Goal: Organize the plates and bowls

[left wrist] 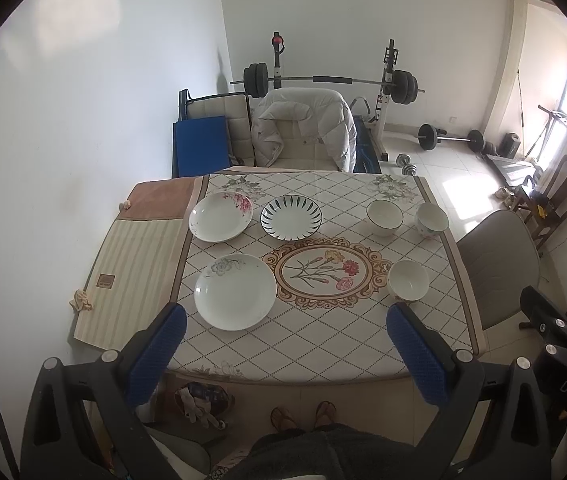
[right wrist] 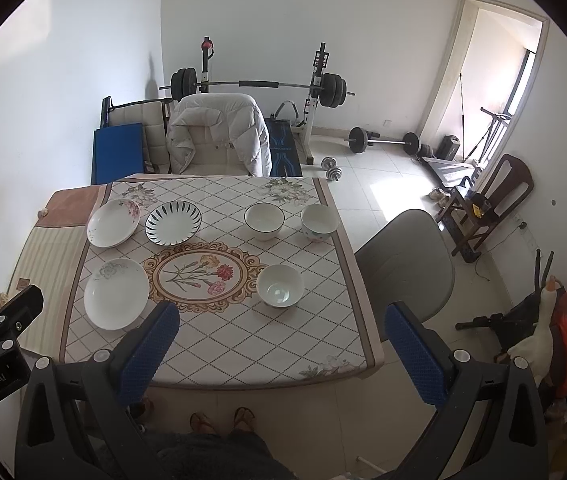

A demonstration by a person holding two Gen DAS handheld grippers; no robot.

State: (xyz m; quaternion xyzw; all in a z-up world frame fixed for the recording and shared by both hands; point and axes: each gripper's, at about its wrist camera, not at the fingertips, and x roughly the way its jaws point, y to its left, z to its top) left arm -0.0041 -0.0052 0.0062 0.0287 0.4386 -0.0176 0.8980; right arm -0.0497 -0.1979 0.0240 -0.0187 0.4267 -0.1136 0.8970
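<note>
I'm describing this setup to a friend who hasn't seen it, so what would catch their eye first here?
Probably the table with its diamond-pattern floral cloth: three plates on its left half, three bowls on its right, none stacked. Next, the barbell rack against the far wall behind a chair draped with a white puffer jacket. Both the left gripper and right gripper hover open near the table's near edge.

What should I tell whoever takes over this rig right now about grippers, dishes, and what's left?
Left gripper and right gripper: both open, empty, held above the table's near edge.
Three plates on the left: pink-flowered plate, green-striped plate, blue-flowered plate.
Three bowls on the right: dark-rimmed bowl, patterned bowl, plain white bowl.
Nothing stacked yet; all sorting remains.
</note>
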